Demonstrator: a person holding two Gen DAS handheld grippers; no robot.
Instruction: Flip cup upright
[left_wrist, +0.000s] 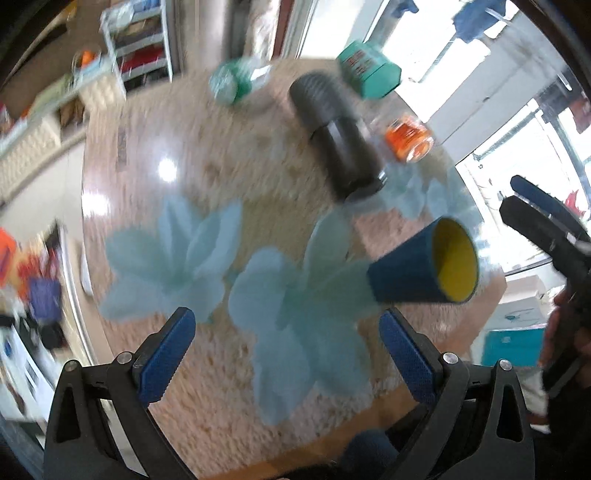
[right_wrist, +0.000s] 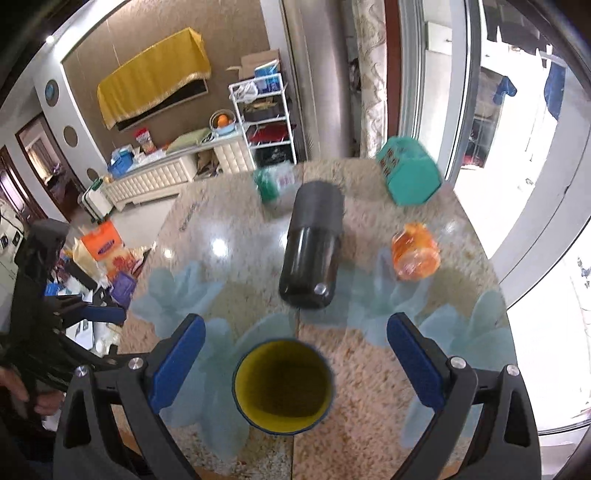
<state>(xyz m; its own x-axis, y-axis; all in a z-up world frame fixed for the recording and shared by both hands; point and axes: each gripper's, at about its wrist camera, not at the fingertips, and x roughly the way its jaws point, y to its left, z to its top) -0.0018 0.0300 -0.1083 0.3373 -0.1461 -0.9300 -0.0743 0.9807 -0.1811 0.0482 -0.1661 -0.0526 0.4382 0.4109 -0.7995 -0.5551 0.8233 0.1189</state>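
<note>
The cup (left_wrist: 424, 266) is dark blue outside and yellow inside. It lies on its side on the glass table (left_wrist: 221, 155), mouth toward the right. My left gripper (left_wrist: 286, 332) is open and empty, above the table, with the cup just ahead of its right finger. In the right wrist view the cup (right_wrist: 284, 386) shows mouth-on, low between the fingers of my right gripper (right_wrist: 295, 336), which is open and not touching it. The right gripper also shows at the right edge of the left wrist view (left_wrist: 543, 210).
A black cylinder (right_wrist: 312, 247) lies on its side mid-table. An orange jar (right_wrist: 415, 251), a teal box (right_wrist: 408, 173) and a green-capped bottle (right_wrist: 275, 182) stand farther back. The table edge runs near the window on the right. Shelves and a cabinet stand behind.
</note>
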